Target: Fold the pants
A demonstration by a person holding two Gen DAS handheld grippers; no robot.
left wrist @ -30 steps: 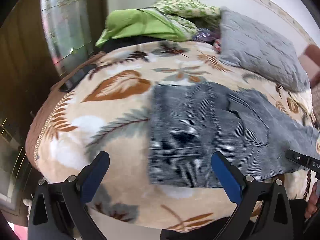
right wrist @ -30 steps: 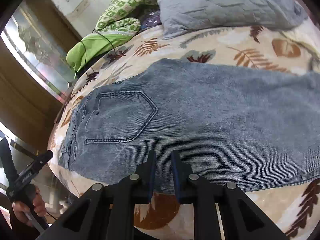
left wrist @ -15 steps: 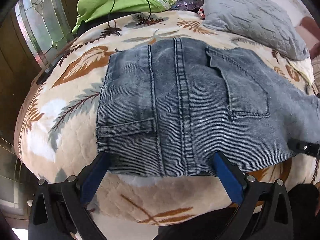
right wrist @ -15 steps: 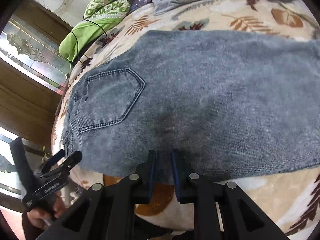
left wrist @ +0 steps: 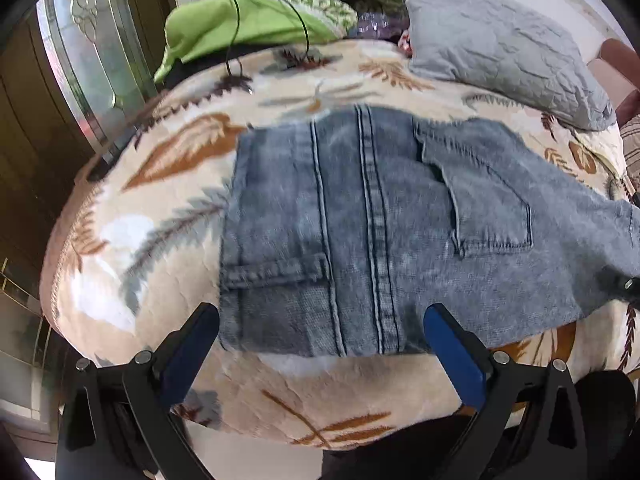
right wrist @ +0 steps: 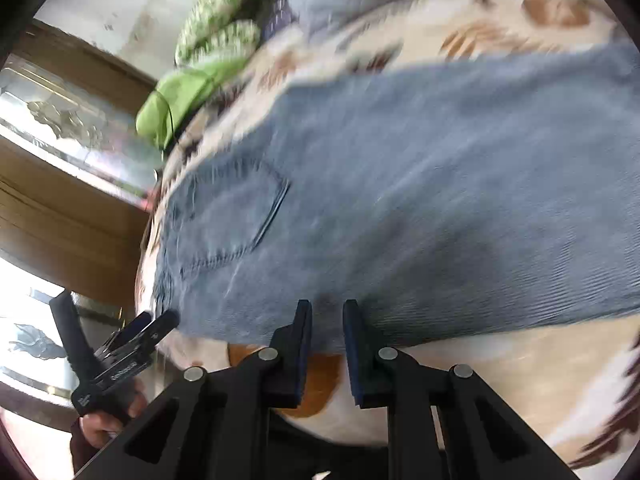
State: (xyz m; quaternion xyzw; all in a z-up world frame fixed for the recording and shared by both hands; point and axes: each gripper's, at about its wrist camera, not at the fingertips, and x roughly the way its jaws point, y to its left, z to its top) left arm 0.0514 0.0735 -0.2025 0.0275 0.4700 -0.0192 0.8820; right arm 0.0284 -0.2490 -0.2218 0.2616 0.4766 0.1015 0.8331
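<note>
Grey-blue denim pants (left wrist: 360, 220) lie flat for folding — left gripper (left wrist: 320, 320) gapes wide at the waistband, right gripper (right wrist: 326, 312) narrow, pinching nothing.

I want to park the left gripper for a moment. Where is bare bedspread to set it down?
Bare bedspread lies left of the jeans, toward the glass door. The strip below the waistband is also free. The far end is crowded: green clothes, gray pillow.
</note>
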